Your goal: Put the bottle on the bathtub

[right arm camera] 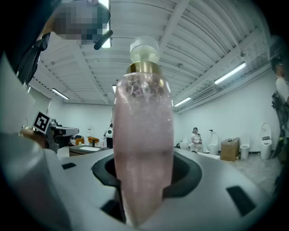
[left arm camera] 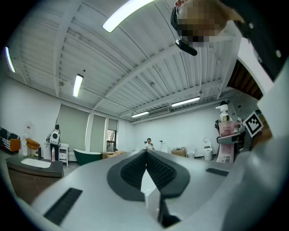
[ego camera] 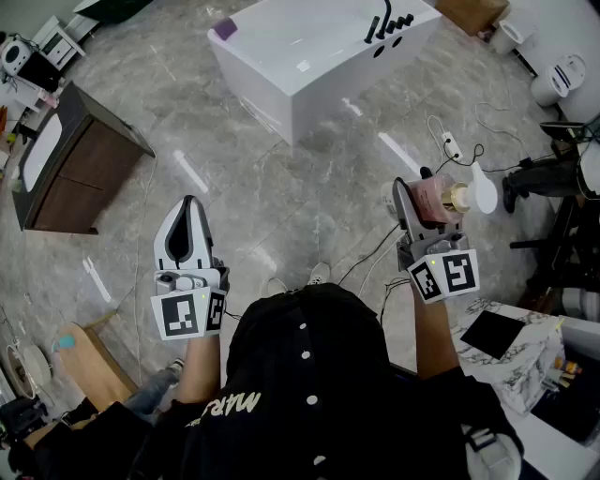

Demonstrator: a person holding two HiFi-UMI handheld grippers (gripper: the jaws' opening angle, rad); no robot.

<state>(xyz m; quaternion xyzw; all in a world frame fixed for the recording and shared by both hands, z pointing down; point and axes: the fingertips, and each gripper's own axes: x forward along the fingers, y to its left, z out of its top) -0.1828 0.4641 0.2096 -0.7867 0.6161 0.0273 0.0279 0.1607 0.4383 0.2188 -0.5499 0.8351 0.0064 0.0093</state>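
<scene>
The white bathtub (ego camera: pixel 309 52) stands on the marble floor at the top of the head view, with a black faucet (ego camera: pixel 386 26) on its far rim. My right gripper (ego camera: pixel 414 200) is held well short of the tub and is shut on a pink pump bottle (ego camera: pixel 434 197) with a gold collar and a white pump head. In the right gripper view the bottle (right arm camera: pixel 142 131) fills the middle, clamped between the jaws of the right gripper (right arm camera: pixel 142 180). My left gripper (ego camera: pixel 190 214) hangs to the left, shut and empty; in its own view the left gripper (left arm camera: pixel 146 155) has its pads pressed together.
A dark wood vanity (ego camera: pixel 80 164) stands at the left. Cables and a power strip (ego camera: pixel 450 145) lie on the floor to the right, near a black stand (ego camera: pixel 548 178). Toilets (ego camera: pixel 561 80) are at the top right. A cloth-covered table (ego camera: pixel 511 342) is at the lower right.
</scene>
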